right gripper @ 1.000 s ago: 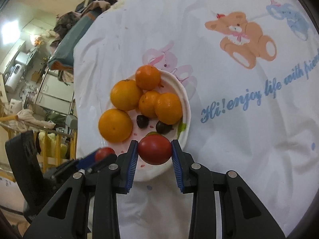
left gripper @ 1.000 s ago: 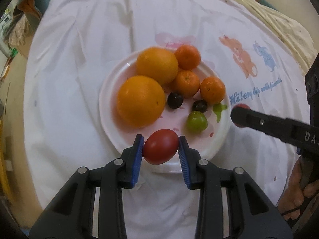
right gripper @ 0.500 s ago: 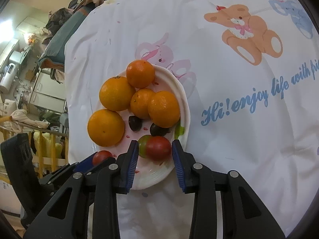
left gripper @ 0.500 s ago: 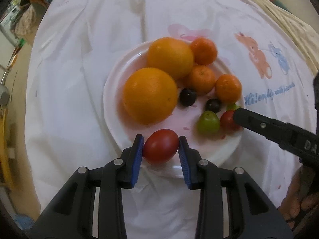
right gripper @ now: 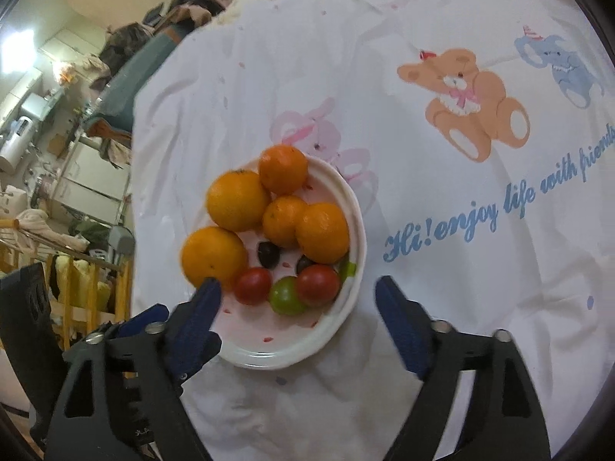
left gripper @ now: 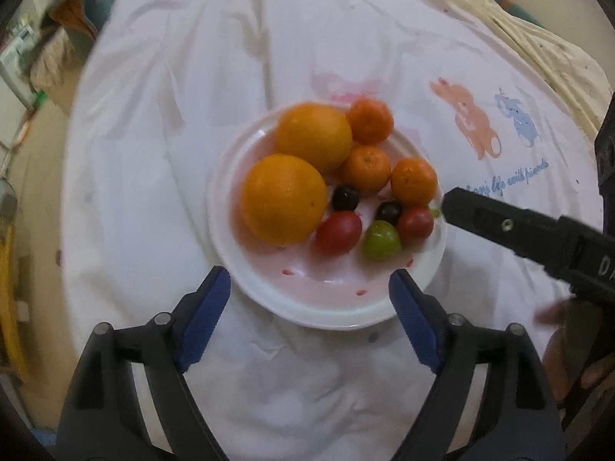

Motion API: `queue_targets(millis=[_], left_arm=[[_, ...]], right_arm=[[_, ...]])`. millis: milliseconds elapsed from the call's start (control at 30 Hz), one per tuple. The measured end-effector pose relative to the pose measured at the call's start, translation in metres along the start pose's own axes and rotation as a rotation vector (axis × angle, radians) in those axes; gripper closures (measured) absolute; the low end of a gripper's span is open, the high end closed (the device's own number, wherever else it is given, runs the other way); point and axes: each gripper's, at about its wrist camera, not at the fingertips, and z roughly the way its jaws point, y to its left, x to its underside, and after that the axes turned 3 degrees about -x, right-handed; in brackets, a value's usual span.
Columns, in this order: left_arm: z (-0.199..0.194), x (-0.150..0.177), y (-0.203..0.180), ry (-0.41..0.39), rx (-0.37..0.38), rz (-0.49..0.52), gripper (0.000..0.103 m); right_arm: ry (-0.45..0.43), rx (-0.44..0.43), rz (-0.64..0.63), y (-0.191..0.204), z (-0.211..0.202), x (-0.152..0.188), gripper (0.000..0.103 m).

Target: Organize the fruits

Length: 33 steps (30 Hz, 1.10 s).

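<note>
Partly hidden behind a red tomato point(right gripper: 317, 284), one dark grape point(right gripper: 303, 264) barely shows — both grippers, left gripper point(left gripper: 309, 317) and right gripper point(right gripper: 298, 313), gape empty.

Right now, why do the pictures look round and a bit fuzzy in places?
Both views are fisheye: dark corners, edges bent. Left wrist view: the plate and fruit look soft, the cloth's edges smear. Right wrist view: sharper on the printed bear, with glare from a bright light at upper left.
</note>
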Motion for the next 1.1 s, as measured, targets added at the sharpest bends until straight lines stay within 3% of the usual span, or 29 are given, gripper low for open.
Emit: queue_targets(millis=[133, 267, 333, 467, 600, 767, 967, 1100], left_arm=[[-0.031, 0.004, 0.006, -0.101, -0.082, 0.011, 0.021], [-0.053, 0.006, 0.023, -0.135, -0.05, -0.04, 0.021], [-0.067, 0.009, 0.031, -0.17, -0.022, -0.071, 0.021], [-0.093, 0.022, 0.032, -0.253, -0.045, -0.04, 0.021], [-0.106, 0.042, 0.042, -0.268, -0.041, -0.048, 0.014], [-0.118, 0.066, 0.051, -0.291, -0.044, -0.073, 0.013], [-0.128, 0.087, 0.057, -0.357, -0.056, -0.08, 0.0], [-0.126, 0.092, 0.062, -0.362, -0.05, -0.12, 0.0]], right_arm=[[-0.083, -0.007, -0.021, 0.009, -0.024, 0.004, 0.012], [-0.151, -0.02, -0.041, 0.018, -0.055, 0.017, 0.001], [-0.175, -0.004, -0.068, 0.023, -0.067, 0.026, 0.001], [-0.221, 0.019, -0.094, 0.028, -0.086, 0.045, 0.0], [-0.229, 0.03, -0.087, 0.03, -0.096, 0.065, 0.0], [-0.272, 0.081, -0.144, 0.043, -0.108, 0.085, 0.0], [-0.33, 0.127, -0.174, 0.053, -0.114, 0.108, 0.0], [-0.353, 0.171, -0.218, 0.06, -0.11, 0.12, 0.0]])
